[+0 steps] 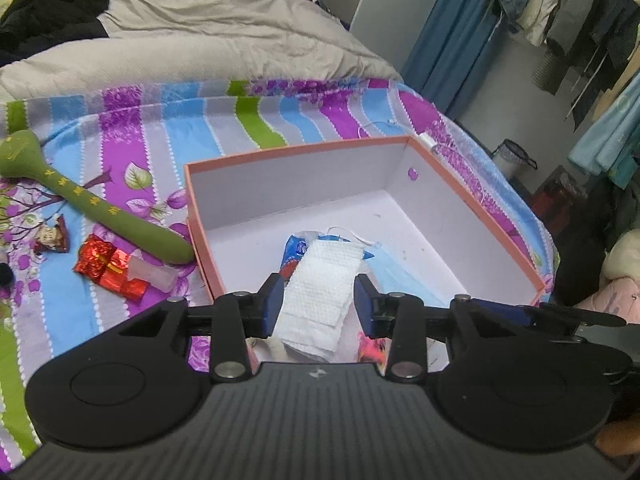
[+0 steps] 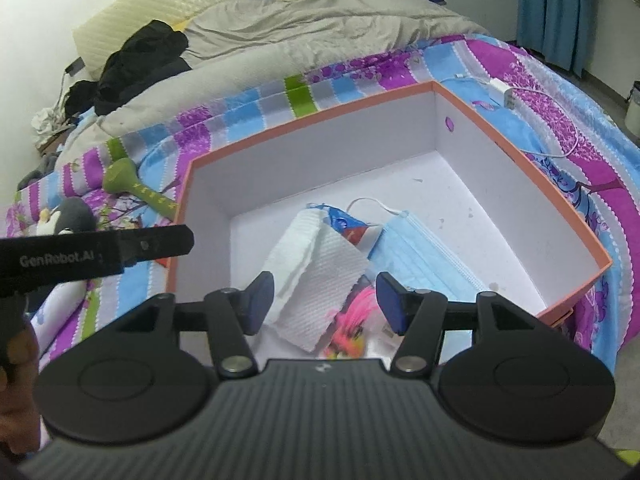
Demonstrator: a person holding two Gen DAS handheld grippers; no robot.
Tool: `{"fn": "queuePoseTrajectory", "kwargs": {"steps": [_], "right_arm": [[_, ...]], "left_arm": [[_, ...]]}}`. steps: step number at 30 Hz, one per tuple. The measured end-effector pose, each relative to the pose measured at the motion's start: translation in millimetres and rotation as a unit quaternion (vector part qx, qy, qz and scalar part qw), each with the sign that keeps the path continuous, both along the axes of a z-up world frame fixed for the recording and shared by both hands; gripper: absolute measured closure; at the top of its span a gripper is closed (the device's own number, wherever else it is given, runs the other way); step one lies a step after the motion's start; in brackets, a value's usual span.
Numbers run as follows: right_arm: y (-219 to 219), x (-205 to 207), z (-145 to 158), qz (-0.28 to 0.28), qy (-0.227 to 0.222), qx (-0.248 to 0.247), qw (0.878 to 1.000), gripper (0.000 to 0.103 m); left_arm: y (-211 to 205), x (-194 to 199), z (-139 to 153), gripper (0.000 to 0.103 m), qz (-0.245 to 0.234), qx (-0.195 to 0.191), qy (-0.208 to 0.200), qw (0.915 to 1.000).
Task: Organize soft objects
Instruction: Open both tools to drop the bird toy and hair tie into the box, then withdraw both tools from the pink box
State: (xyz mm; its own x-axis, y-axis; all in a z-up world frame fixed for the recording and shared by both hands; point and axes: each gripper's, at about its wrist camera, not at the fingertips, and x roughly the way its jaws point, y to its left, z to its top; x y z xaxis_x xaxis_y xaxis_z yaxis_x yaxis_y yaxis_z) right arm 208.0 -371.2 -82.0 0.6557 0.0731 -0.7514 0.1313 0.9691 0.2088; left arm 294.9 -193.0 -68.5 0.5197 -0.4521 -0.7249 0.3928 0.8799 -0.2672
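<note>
A salmon-rimmed cardboard box [image 1: 300, 148] [image 2: 320, 116] with a white inside lies on the striped bed sheet. On its floor lie a folded white tissue [image 1: 316, 280] [image 2: 316, 276], a blue printed packet [image 1: 296, 248] [image 2: 352, 228], a light blue face mask [image 1: 400, 280] [image 2: 424, 256] and a pink item [image 2: 352, 316]. My left gripper [image 1: 316, 304] hovers over the box's near edge, open, its pads either side of the tissue without pressing it. My right gripper [image 2: 326, 300] is open wide above the tissue and the pink item, holding nothing.
Left of the box lie a green soft mallet [image 1: 100, 204] [image 2: 132, 188], a red foil packet [image 1: 106, 268], a small figurine [image 1: 52, 236] and a penguin plush [image 2: 68, 216]. A grey duvet [image 1: 200, 40] and black clothing [image 2: 144, 60] lie farther back. A charger cable [image 2: 508, 96] lies beyond the box.
</note>
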Motion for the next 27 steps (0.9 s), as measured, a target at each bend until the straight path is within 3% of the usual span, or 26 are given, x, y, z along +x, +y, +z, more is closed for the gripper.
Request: {"fn": "queuePoseTrajectory", "kwargs": {"steps": [14, 27], "right_arm": [[34.6, -50.7, 31.8, 0.016, -0.042, 0.000, 0.999, 0.044], [67.7, -91.7, 43.6, 0.039, -0.068, 0.010, 0.997, 0.044]], "left_arm": [[44.2, -72.9, 33.7, 0.059, 0.019, -0.023, -0.039, 0.9988], [82.1, -128.9, 39.8, 0.059, 0.039, -0.026, -0.058, 0.9972]]}}
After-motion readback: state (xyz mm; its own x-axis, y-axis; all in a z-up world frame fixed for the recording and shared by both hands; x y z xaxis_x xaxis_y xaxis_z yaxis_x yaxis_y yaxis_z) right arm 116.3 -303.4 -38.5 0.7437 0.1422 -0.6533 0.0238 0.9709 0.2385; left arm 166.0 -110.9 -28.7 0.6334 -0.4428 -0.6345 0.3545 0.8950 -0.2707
